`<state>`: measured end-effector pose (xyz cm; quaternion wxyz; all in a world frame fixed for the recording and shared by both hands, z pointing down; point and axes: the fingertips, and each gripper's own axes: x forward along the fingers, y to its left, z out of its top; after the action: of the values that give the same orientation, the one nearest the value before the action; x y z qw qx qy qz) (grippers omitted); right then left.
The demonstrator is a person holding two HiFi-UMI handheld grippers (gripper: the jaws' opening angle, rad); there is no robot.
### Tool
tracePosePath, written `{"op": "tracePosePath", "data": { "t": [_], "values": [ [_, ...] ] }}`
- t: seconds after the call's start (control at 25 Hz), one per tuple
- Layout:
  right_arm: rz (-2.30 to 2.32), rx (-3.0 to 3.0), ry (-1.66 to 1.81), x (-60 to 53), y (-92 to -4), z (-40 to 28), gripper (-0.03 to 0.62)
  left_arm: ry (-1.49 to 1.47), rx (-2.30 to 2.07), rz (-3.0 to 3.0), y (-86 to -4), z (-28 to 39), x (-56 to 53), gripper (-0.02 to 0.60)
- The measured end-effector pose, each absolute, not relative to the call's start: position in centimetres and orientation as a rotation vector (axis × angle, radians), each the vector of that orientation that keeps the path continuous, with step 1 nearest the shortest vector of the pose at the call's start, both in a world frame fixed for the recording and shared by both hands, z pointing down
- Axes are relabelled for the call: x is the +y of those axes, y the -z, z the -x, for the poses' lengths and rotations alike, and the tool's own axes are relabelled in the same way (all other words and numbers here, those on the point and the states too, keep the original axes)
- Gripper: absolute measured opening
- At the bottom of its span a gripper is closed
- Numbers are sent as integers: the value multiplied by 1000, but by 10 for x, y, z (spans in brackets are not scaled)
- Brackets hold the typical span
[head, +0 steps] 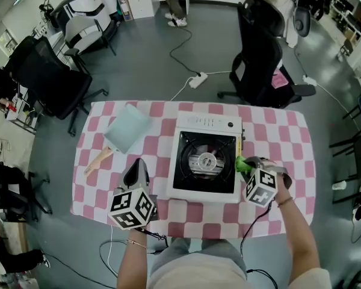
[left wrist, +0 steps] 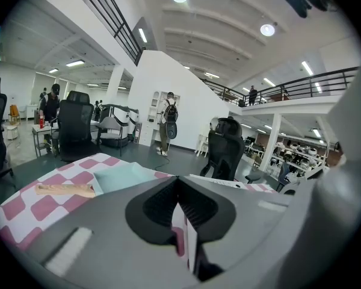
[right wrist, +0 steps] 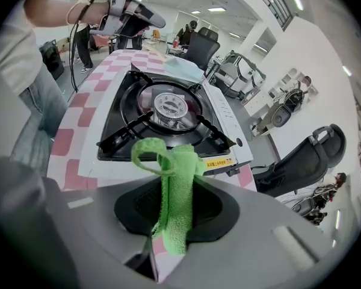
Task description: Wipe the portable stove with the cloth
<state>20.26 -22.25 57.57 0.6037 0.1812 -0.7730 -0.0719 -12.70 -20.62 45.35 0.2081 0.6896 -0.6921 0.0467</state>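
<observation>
Fingers [right wrist: 212,209] of my right gripper [right wrist: 178,185] are pinched on the green cloth [right wrist: 180,158], right at the right edge of the portable stove [head: 204,124].

I'd lay the bunched cloth flat on the white rim, press lightly and make overlapping strokes, skirting the black grate [right wrist: 168,122] so the loop doesn't snag. My left gripper [head: 137,168] hovers just beside the stove's left side, its fingers closed on nothing, so it could steady the body. Around it is the pink-checked table [head: 277,137] with a pale blue sheet [head: 127,128]. Beyond are a grey floor, office chairs [head: 262,47] and a power strip [head: 198,80].
</observation>
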Motion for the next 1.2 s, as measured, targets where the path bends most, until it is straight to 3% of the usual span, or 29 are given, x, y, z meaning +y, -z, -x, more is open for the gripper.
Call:
{"op": "tracePosePath", "data": {
  "t": [1.2],
  "values": [
    [-462,-1725,113,-160,-579,-204,94,-141,-1795,-2021,-461,132,-199,1]
  ]
}}
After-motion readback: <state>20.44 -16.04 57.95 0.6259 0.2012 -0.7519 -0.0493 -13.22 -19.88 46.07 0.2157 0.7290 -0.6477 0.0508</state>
